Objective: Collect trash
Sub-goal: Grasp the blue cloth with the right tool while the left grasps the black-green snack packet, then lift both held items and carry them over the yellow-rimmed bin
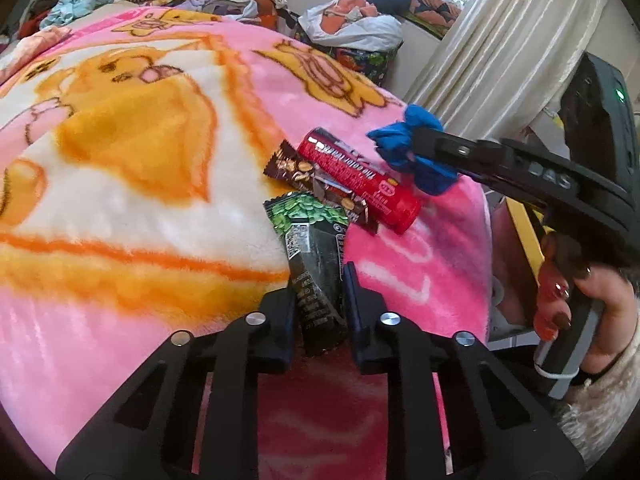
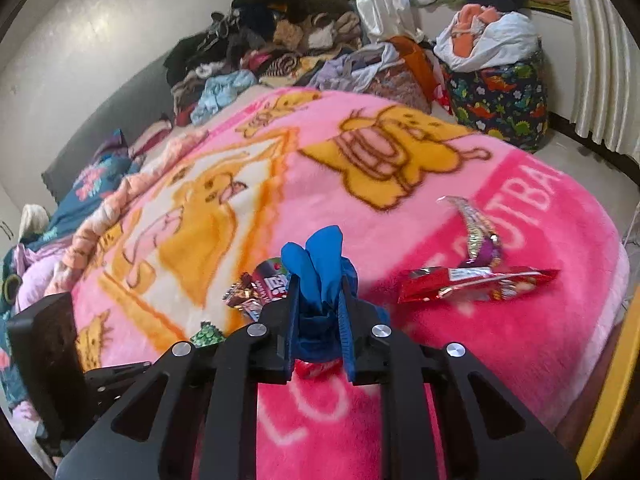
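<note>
My left gripper (image 1: 320, 292) is shut on a green and black snack wrapper (image 1: 312, 248) above the pink blanket (image 1: 120, 160). Just beyond it lie a brown chocolate wrapper (image 1: 296, 172) and a red tube (image 1: 360, 180). My right gripper (image 2: 320, 300) is shut on a crumpled blue wrapper (image 2: 320, 268); in the left wrist view the blue wrapper (image 1: 404, 148) hangs from the right gripper's fingers (image 1: 460, 152) over the red tube. A red snack bag (image 2: 476, 284) and a silver-purple wrapper (image 2: 476, 228) lie on the blanket (image 2: 520, 340) to the right.
Piles of clothes (image 2: 280, 44) cover the far end of the bed. A dinosaur-print bag (image 2: 500, 100) with a white bag on top stands on the floor by the curtain (image 2: 600, 60). A yellow object (image 2: 616, 380) sits at the bed's right edge.
</note>
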### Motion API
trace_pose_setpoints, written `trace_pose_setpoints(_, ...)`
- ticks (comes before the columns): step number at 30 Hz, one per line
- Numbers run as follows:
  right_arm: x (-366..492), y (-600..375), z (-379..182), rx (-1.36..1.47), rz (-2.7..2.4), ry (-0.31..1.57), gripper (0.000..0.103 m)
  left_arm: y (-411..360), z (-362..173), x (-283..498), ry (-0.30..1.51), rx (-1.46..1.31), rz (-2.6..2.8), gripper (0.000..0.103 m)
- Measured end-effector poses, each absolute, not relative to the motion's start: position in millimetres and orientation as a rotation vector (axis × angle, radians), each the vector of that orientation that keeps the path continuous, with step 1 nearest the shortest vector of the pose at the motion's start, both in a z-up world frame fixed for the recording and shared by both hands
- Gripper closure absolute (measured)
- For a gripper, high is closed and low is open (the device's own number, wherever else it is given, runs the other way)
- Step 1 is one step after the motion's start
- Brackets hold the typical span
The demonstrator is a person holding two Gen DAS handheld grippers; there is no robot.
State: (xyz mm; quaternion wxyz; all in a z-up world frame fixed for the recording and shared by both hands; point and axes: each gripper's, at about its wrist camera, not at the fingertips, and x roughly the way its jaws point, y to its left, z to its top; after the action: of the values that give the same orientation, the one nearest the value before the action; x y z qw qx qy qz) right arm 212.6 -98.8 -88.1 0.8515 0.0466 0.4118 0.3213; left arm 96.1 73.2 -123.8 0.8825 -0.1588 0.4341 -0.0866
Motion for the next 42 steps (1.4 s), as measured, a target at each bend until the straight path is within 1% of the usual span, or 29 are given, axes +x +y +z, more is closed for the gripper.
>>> trace_pose_setpoints(10,172.1,-121.3,-48.4,0.083,0.652,0.775,0.086,60.6,-96.7,93.4,0.823,-0.338,-0.247,0.092)
trace_pose_setpoints(17,156.0,-146.9,-30.1,0.135,0.617,0.718,0.086,44.6,-76.9,93.3,0.783,-0.308,-0.282,0.092)
trace_pose_setpoints(24,146.8,-164.1,-19.9,0.144,0.593,0.679,0.086,31.8,-66.9,91.0,0.767,-0.285,-0.306,0.092)
trace_pose_setpoints(42,136.3,-198.7,-13.7,0.221,0.539,0.629,0.086,8.5,-49.5,89.6,0.743,-0.226,-0.339,0.092)
